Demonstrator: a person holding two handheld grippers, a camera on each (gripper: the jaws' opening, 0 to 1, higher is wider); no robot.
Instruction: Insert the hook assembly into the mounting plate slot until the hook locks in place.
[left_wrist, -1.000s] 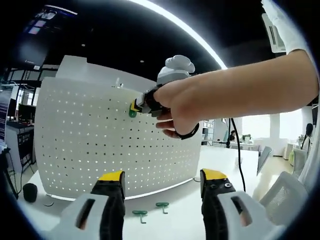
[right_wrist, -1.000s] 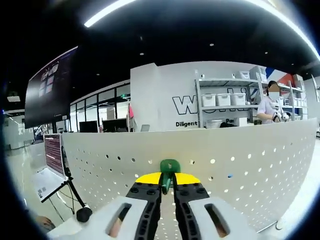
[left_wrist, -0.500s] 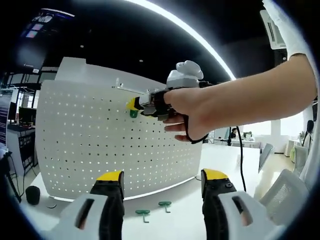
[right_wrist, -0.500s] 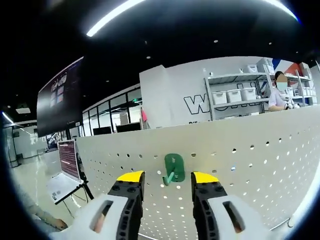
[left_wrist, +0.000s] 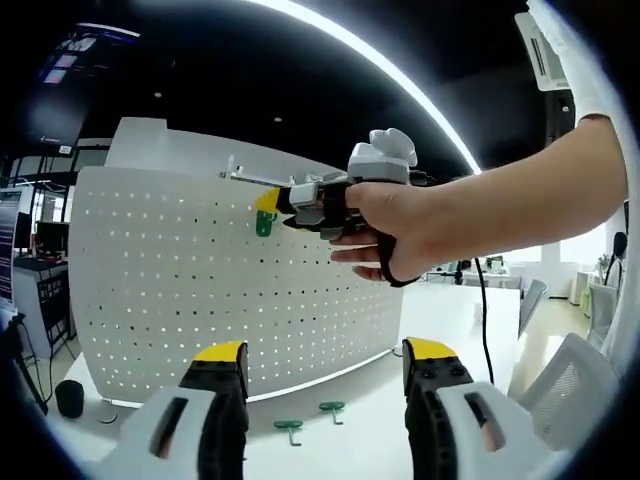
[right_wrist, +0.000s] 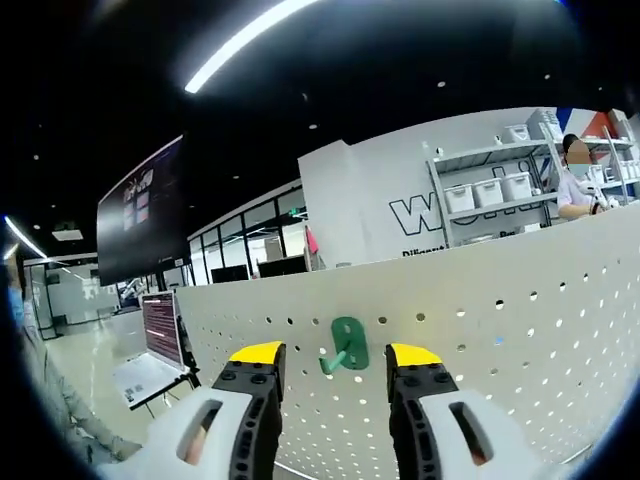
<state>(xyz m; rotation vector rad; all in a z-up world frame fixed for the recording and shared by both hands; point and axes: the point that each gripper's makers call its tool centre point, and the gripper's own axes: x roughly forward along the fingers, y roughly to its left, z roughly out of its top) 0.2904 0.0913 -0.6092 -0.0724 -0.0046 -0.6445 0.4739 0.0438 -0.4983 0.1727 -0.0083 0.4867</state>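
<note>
I see small green plastic hook (right_wrist: 346, 346) seated on upright white perforated pegboard (right_wrist: 520, 340), straight ahead between my right gripper (right_wrist: 335, 356) tips, jaws spread, untouched | left gripper (left_wrist: 322, 352) open, empty, low over white table (left_wrist: 340, 455) | right nearer

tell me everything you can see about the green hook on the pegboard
The green hook looks like moulded plastic: a flat oval back plate with a small hole near its top and a short prong that sticks out low and to the left with an upturned tip. It sits flat against the white pegboard, upright, near the board's upper edge. The right gripper is open, its yellow-tipped jaws to either side of the hook and apart from it. In the left gripper view the hook shows just ahead of that gripper.
</note>
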